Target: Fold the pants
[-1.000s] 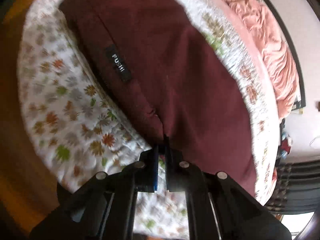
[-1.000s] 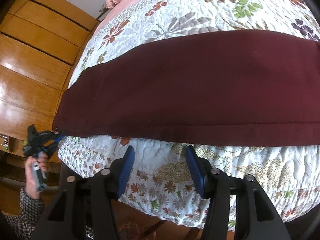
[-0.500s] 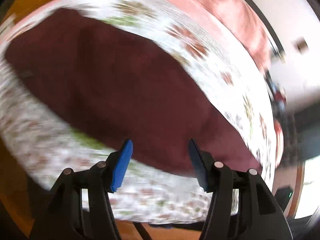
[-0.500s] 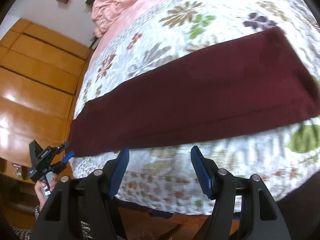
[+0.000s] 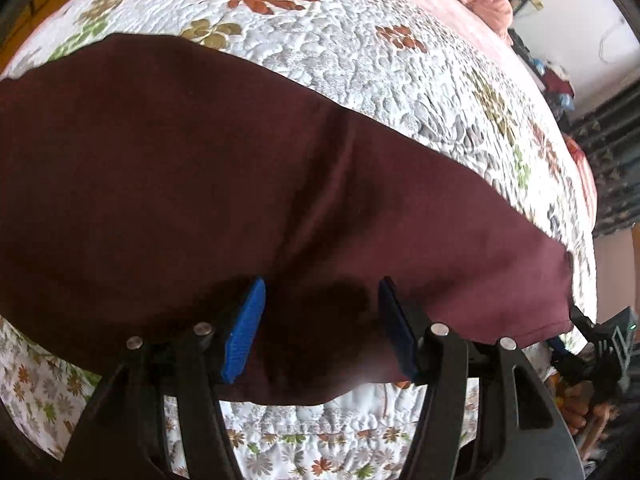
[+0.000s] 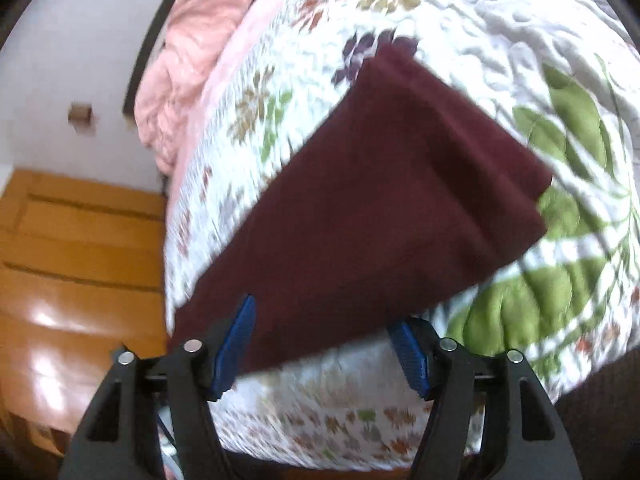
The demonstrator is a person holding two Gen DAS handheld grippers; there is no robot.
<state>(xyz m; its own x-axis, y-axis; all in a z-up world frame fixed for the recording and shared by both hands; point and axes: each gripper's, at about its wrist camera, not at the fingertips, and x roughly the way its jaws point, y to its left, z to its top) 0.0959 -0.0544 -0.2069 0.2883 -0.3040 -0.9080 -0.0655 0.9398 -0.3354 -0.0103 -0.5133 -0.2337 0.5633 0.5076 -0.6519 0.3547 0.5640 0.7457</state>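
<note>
Dark maroon pants (image 5: 200,184) lie as a long flat strip across a floral quilt (image 5: 360,52) on a bed, near its front edge. My left gripper (image 5: 320,328) is open and empty, hovering over the pants' near edge at mid-length. My right gripper (image 6: 324,348) is open and empty, just above the near edge of the pants (image 6: 380,208) close to their leg end, which shows layered hems. The right gripper also shows in the left wrist view (image 5: 592,340) by the pants' right end, held by a hand.
A crumpled pink blanket (image 6: 184,60) lies at the head of the bed. A wooden wardrobe (image 6: 72,260) stands beside the bed. Dark curtains (image 5: 612,160) hang at the far right. The quilt drops over the bed's front edge below both grippers.
My left gripper let go of the pants' corner, opened and moved right along the near edge. My right gripper, open throughout, swung right toward the leg end.
</note>
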